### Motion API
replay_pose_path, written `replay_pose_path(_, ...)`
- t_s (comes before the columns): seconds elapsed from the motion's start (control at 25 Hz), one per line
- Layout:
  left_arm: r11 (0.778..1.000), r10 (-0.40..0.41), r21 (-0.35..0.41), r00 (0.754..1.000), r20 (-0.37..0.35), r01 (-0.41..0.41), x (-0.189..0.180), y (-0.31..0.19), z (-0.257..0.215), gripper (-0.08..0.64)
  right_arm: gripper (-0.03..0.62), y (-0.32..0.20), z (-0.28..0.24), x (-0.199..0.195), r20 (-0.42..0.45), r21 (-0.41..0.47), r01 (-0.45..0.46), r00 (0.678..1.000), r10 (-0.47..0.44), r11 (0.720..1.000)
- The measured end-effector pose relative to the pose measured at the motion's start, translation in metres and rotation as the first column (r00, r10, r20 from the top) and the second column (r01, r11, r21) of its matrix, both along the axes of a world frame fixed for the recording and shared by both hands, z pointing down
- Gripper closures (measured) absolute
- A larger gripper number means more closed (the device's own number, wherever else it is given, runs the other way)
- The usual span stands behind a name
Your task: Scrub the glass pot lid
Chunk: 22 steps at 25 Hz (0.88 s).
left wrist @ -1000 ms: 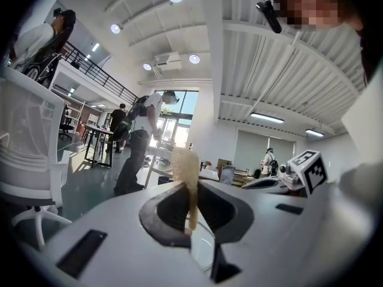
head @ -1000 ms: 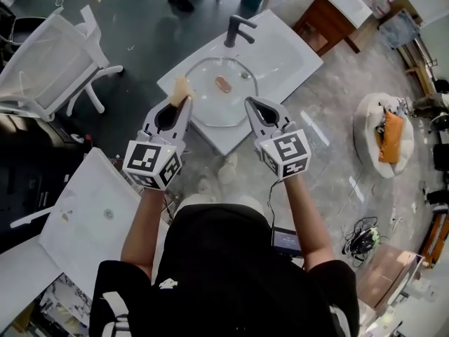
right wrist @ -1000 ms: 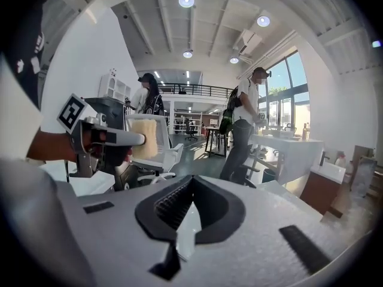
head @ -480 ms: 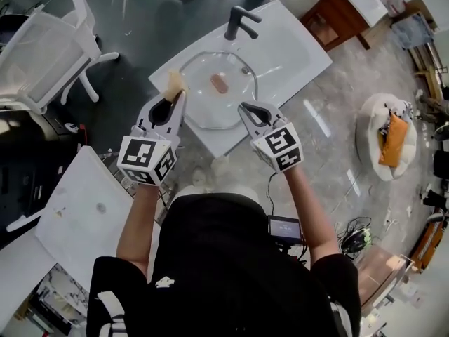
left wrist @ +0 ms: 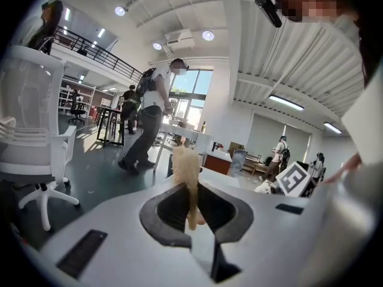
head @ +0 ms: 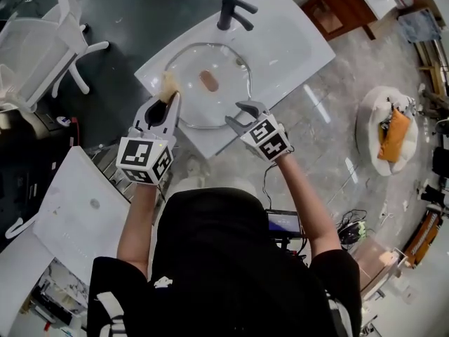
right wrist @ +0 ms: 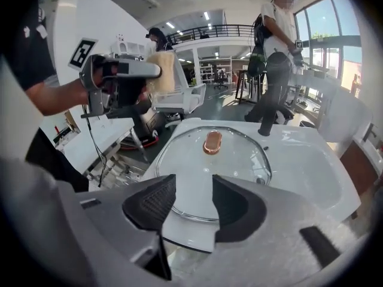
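Vs a sec ago both hands have come down closer to the glass lid (head: 228, 65), and the right gripper (head: 235, 112) has tipped nose-down over the lid's near rim. Its jaws were pressed together a moment back, have just been opening, and now stand spread w/ nothing b/w them: right gripper view shows only the lid (right wrist: 233, 160) and its near edge beyond the gap, not gripped. The left gripper (head: 169, 95) stays pinched on a tan sponge (head: 168, 83), which sticks up past the tips in left gripper view and sits just beside the lid's left edge; can't tell if it touches glass. For the task: no scrubbing yet, looks like set-up, prob the right side getting ready to steady the rim while the sponge comes in. The lid lies flat on the white basin (head: 295, 34), over its bowl, on the person's side of the dark faucet (head: 231, 11), w/ dome and copper-coloured knob (head: 208, 81) facing up. The lid is round, so no real long axis of its own. The oval knob has one: approx near-to-far in right gripper view, slanted up-left to down-right in head view. The near rim faces the spread jaws, so a grab there prob needs little re-aim, though glass on smooth ceramic could slide
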<state>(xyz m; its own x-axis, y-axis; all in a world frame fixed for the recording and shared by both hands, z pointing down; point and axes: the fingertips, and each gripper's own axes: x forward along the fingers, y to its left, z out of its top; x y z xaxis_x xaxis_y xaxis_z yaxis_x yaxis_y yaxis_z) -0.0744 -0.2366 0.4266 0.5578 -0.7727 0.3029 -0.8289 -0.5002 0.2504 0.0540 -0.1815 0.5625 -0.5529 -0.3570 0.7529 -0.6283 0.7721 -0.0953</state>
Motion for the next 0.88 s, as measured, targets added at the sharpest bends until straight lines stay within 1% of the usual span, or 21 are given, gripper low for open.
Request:
replay_pose_path(0.08,1.0,-0.001,-0.023,1.0,0.006,0.001,0.002,0.002,0.013,0.54,0.416,0.0,0.016,0.003,-0.037,-0.021,0.024,0.999,-0.025,0.999)
replay_pose_path(0.2,0.998,-0.013,-0.055,1.0,0.012,0.013,0.0,0.005,0.031,0.54,0.377,-0.003,0.035,0.007,-0.098,-0.035,0.051,0.994,-0.054,0.998)
replay_pose_path(0.32,0.996,-0.027,-0.08,0.999,0.018,0.028,-0.004,0.009,0.043,0.54,0.368,-0.007,0.046,0.01,-0.146,-0.033,0.053,0.988,-0.057,0.998)
replay_pose_path(0.64,0.991,-0.06,-0.117,0.998,0.022,0.062,-0.012,0.013,0.062,0.54,0.344,-0.002,0.071,0.005,-0.16,-0.071,0.063,0.984,-0.074,0.995)
replay_pose_path(0.88,0.989,-0.067,-0.131,0.997,0.032,0.07,-0.012,0.013,0.072,0.54,0.342,-0.002,0.076,0.006,-0.189,-0.044,0.08,0.978,-0.087,0.996)
